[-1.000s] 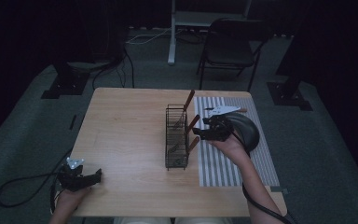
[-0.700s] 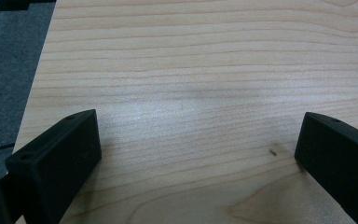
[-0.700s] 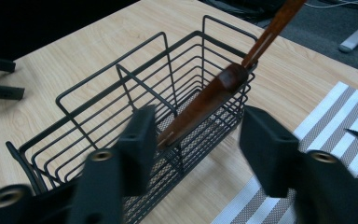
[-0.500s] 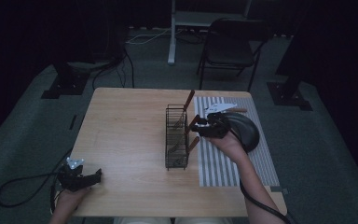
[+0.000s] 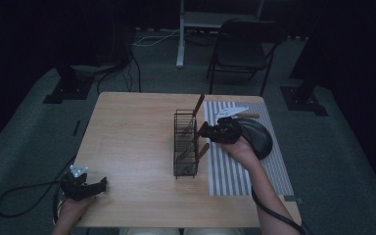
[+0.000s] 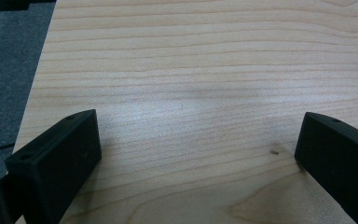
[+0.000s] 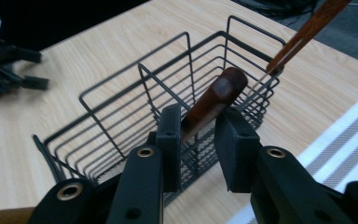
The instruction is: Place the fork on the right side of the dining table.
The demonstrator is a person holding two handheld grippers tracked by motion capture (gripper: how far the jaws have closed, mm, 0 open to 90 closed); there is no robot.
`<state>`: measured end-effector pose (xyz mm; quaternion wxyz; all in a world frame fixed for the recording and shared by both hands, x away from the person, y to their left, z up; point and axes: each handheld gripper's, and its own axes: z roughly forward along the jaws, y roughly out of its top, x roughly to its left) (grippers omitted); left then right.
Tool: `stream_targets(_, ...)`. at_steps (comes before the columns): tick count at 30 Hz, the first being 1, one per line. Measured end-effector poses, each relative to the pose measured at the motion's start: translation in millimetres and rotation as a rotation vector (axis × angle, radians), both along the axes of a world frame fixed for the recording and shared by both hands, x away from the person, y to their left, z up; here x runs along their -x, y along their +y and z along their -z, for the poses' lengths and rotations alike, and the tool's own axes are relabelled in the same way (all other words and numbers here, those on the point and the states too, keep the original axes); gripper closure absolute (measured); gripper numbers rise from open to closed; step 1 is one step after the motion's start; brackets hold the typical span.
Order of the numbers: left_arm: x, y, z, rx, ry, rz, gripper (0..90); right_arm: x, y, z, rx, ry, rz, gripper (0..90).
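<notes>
Wooden utensil handle (image 7: 213,103) between right gripper (image 7: 196,140) fingers, just been closing onto it; left gripper (image 6: 191,158) fingers wide, unmoved.

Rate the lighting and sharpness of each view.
High view: dim, room nearly black, wire rack readable. Left gripper view: bright, table grain sharp, soft sheen mid-frame. Right gripper view: well lit, wooden handle crisp, left gripper at the far edge blurred.

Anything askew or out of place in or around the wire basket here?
Nothing spilled or damaged. The wooden-handled utensils lean at slants in the wire basket rather than standing upright; the right claw has just been closing around one wooden handle. The left claw sits open over bare table.
</notes>
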<state>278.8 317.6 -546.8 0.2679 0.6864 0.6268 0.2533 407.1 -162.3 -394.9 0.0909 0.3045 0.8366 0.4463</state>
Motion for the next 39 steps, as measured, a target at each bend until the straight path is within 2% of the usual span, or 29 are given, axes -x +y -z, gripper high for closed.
stream_targets(2,0.0,0.0,0.0,0.0,0.0,0.0,0.7,-1.6,-0.3,0.0,-0.02,0.015,-0.002,70.0)
stream_targets(3,0.0,0.0,0.0,0.0,0.0,0.0,0.7,-2.4,0.0,0.2,-0.028,0.02,-0.003,72.5)
stream_targets(5,0.0,0.0,0.0,0.0,0.0,0.0,0.7,-3.2,1.3,0.2,-0.021,0.014,-0.002,72.4)
stream_targets(11,0.0,0.0,0.0,0.0,0.0,0.0,0.7,-6.0,2.4,-1.7,-0.049,0.033,-0.013,72.5)
stream_targets(12,0.0,0.0,0.0,0.0,0.0,0.0,0.7,-7.2,2.7,-2.6,-0.061,0.038,-0.014,69.6)
stream_targets(13,0.0,0.0,-0.1,0.0,0.001,0.0,0.7,-8.0,2.7,-2.8,-0.075,0.046,-0.018,70.3)
stream_targets(17,0.0,0.0,0.0,0.0,0.0,0.0,0.7,-8.7,4.4,-3.3,-0.064,0.044,-0.012,73.4)
stream_targets(19,0.0,0.0,0.0,0.0,0.0,0.0,0.7,-8.3,5.2,-5.0,-0.072,0.061,-0.038,78.4)
stream_targets(22,0.0,0.0,0.0,0.0,0.0,0.0,0.6,-7.4,6.1,-6.6,-0.08,0.072,-0.056,79.9)
stream_targets(31,0.0,0.0,0.0,0.0,0.0,0.0,0.7,-4.9,9.7,-8.6,-0.085,0.074,-0.083,80.8)
stream_targets(39,0.0,0.0,-0.1,0.0,0.0,-0.001,0.7,1.2,7.4,-17.1,-0.076,0.039,-0.066,81.0)
